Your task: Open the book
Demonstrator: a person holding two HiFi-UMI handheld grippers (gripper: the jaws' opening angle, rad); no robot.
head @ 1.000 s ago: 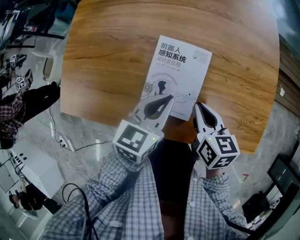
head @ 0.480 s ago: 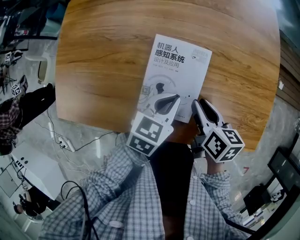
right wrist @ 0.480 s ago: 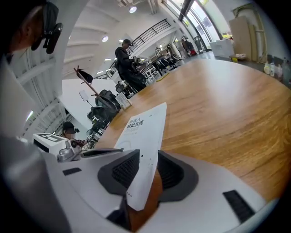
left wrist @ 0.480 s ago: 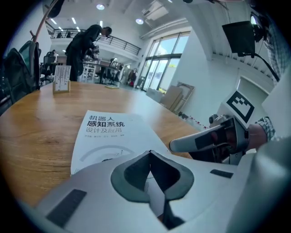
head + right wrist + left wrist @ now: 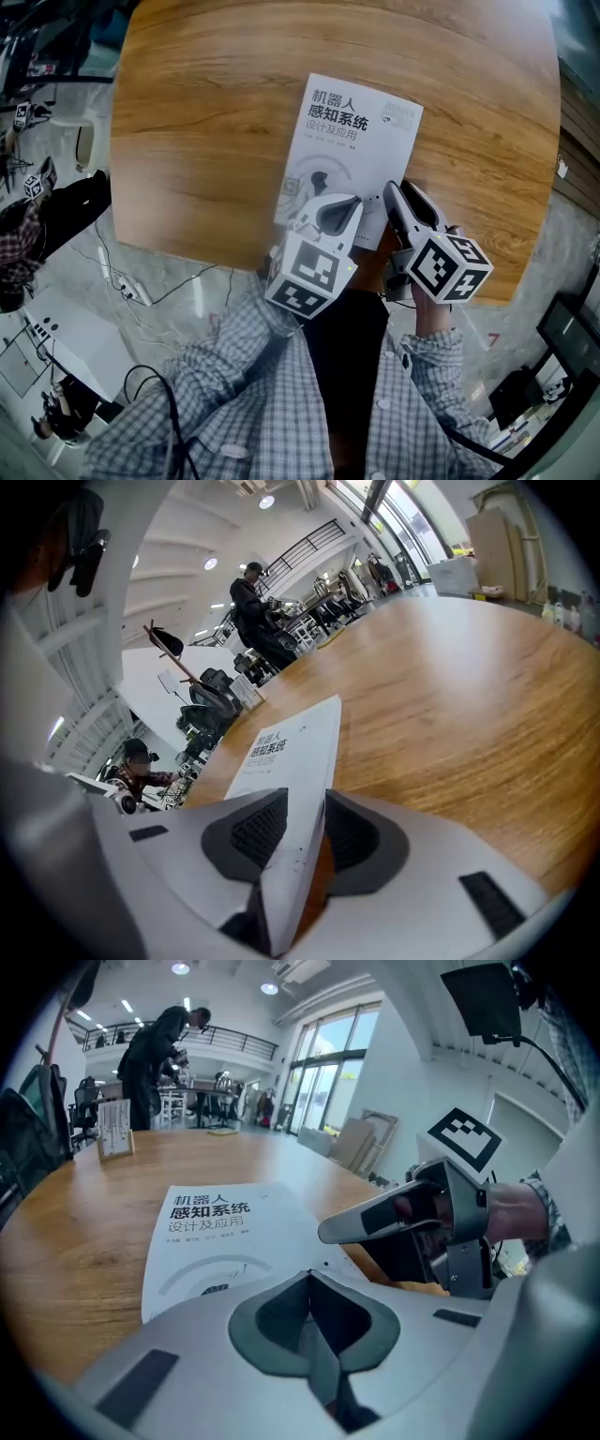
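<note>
A white book (image 5: 352, 141) with dark Chinese print lies shut on the wooden table (image 5: 206, 122), close to the near edge. My left gripper (image 5: 352, 202) is shut and empty, its tip resting over the lower part of the cover (image 5: 216, 1232). My right gripper (image 5: 390, 191) is at the book's lower right corner. In the right gripper view the book's edge (image 5: 291, 738) runs between the jaws of the right gripper (image 5: 307, 795), which stand narrow around it, the pads close against it. The left gripper view shows the left gripper (image 5: 309, 1279) with jaws meeting, and the right gripper (image 5: 330, 1232) just beside it.
The table's near edge (image 5: 441, 281) runs just below both grippers. A small sign stand (image 5: 114, 1129) sits at the table's far side. Cables (image 5: 141, 291) lie on the floor at left. A person (image 5: 159, 1049) stands at desks far behind.
The left gripper has sunk and shifted right onto the lower cover. The right gripper has moved up and left to the book's lower right corner and rolled. The book has stayed put.
</note>
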